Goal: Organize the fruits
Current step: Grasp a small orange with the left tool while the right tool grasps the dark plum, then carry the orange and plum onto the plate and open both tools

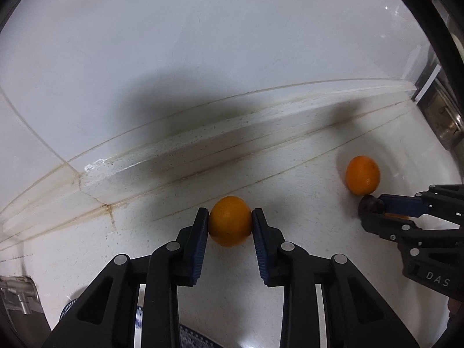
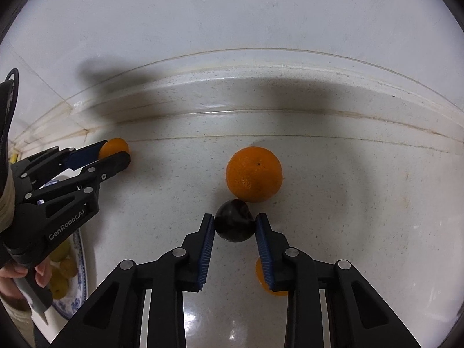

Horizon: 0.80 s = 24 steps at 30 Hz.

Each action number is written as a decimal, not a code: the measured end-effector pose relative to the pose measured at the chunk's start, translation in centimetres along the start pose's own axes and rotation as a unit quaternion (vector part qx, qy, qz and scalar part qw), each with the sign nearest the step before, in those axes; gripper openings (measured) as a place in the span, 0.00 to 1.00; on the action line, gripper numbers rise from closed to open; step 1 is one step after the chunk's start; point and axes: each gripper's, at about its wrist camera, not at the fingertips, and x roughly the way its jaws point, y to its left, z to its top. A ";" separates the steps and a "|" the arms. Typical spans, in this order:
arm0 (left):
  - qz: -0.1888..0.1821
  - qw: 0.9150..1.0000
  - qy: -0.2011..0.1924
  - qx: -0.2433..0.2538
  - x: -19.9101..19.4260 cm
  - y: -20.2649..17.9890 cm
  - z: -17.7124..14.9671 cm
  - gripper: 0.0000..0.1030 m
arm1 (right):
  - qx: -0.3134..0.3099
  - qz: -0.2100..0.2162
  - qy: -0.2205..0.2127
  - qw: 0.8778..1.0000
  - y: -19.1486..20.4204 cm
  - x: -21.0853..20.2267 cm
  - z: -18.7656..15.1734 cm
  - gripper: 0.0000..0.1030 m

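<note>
My left gripper [image 1: 230, 217] is shut on a small orange [image 1: 230, 221] above the white counter; it also shows in the right wrist view [image 2: 116, 152] at the left, with the orange [image 2: 114, 146] between its fingers. My right gripper [image 2: 235, 223] is shut on a dark round fruit [image 2: 235, 224], also seen in the left wrist view [image 1: 369, 204]. A larger orange [image 2: 254, 174] lies on the counter just beyond the dark fruit, and shows in the left wrist view [image 1: 362, 175]. Another orange [image 2: 268, 284] lies partly hidden under my right finger.
A blue-and-white plate [image 2: 78, 284] with several yellow-green fruits sits at the lower left, under the left gripper. The white tiled wall [image 1: 203, 43] and a raised counter ledge [image 2: 232, 92] run behind the fruit. Metal fixtures [image 1: 440, 116] stand at the right edge.
</note>
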 end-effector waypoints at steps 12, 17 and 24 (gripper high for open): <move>-0.024 0.999 -0.043 0.006 -6.4 0.1 -2.9 0.29 | -0.024 0.030 -0.039 0.999 2.3 -3.8 -2.0 0.29; -0.025 0.997 -0.070 -0.001 -9.8 -0.9 -4.5 0.29 | -0.042 0.039 -0.063 0.996 3.7 -6.0 -3.5 0.29; -0.018 0.995 -0.096 -0.013 -13.2 0.3 -6.4 0.29 | -0.066 0.057 -0.092 0.992 5.7 -7.9 -4.7 0.29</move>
